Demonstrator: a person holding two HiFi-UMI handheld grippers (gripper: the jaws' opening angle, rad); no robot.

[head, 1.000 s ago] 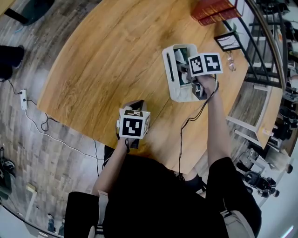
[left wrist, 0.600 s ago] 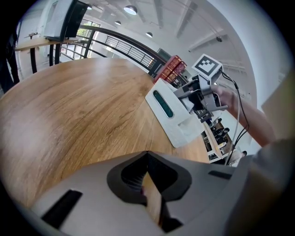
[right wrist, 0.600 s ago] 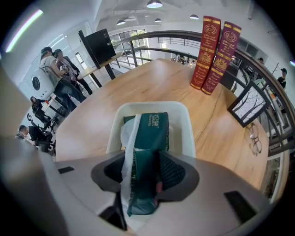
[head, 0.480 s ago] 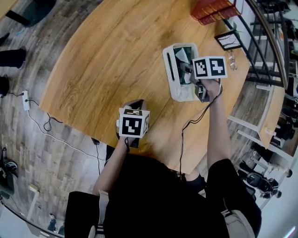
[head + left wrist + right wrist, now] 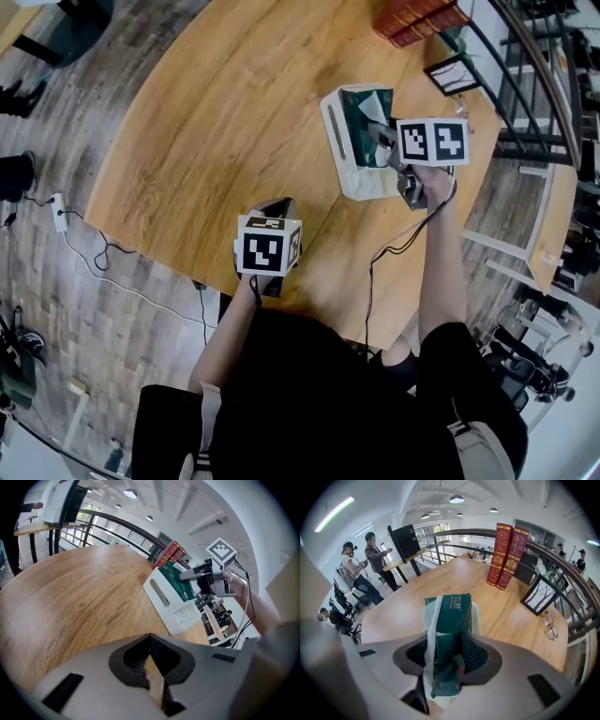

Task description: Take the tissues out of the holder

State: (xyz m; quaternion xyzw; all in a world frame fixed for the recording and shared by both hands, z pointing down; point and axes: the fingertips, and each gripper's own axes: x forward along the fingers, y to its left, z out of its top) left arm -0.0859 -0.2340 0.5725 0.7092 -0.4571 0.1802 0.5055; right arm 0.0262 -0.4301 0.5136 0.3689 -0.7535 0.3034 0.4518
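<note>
right claw (image 5: 445,657): clamped on green tissue pack (image 5: 451,609) | background: white holder (image 5: 476,618) behind pack

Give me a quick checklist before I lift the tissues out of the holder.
1. Right gripper on the tissue pack: ok, its fingers press the pack's sides.
2. Pack clear of the holder: not ok, it sits inside.
3. Holder steadied: not ok, the left gripper is apart from it, near the table edge, shut and empty.
4. Loose white tissue free to follow: cannot tell.
5. Books and glasses out of the way: ok, both are apart from the holder.
</note>
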